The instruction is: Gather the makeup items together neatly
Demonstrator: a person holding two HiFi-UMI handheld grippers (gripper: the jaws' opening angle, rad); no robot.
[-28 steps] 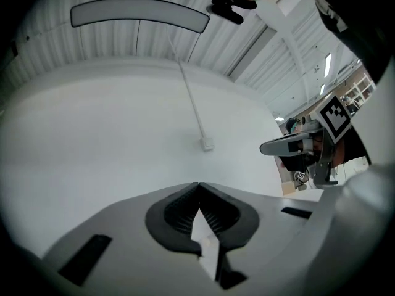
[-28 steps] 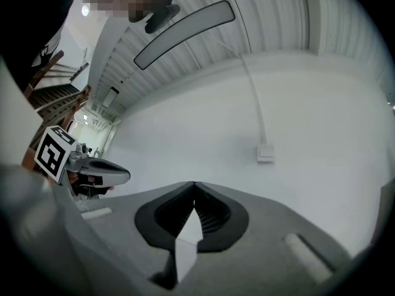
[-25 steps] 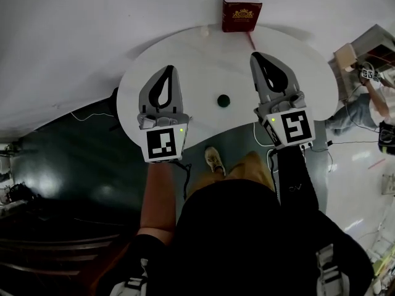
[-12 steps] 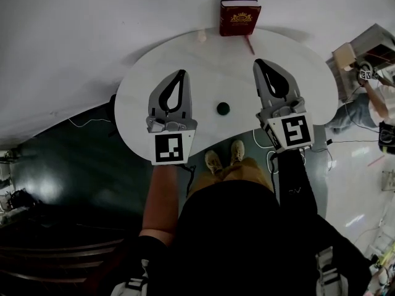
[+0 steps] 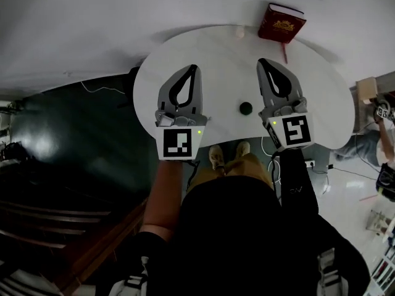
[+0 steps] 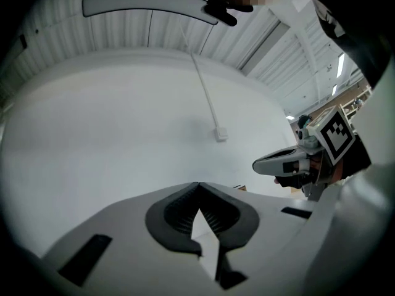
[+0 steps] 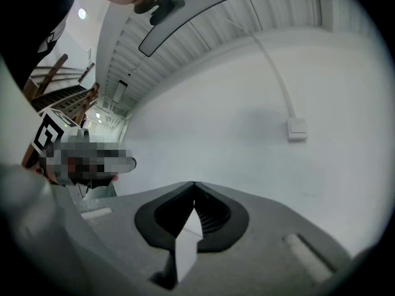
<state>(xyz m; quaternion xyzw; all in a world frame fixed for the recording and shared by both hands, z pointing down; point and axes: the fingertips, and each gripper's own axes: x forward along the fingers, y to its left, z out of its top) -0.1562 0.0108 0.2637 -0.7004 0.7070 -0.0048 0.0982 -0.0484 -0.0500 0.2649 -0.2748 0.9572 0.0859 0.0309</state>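
Nothing looks gathered yet. Left gripper (image 5: 194, 69) and right gripper (image 5: 263, 63) hover clenched, empty, above the table (image 5: 185, 48). Dark pot (image 5: 245, 108) sits between them; red box (image 5: 281, 23), stick (image 5: 285, 52) and pale item (image 5: 239, 33) lie far right.

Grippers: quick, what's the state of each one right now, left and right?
left gripper: closed, holding nothing.
right gripper: closed, holding nothing.

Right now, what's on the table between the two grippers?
One small dark round item sits on the white table between the left gripper and the right gripper, nearer the right one; the head view shows it.
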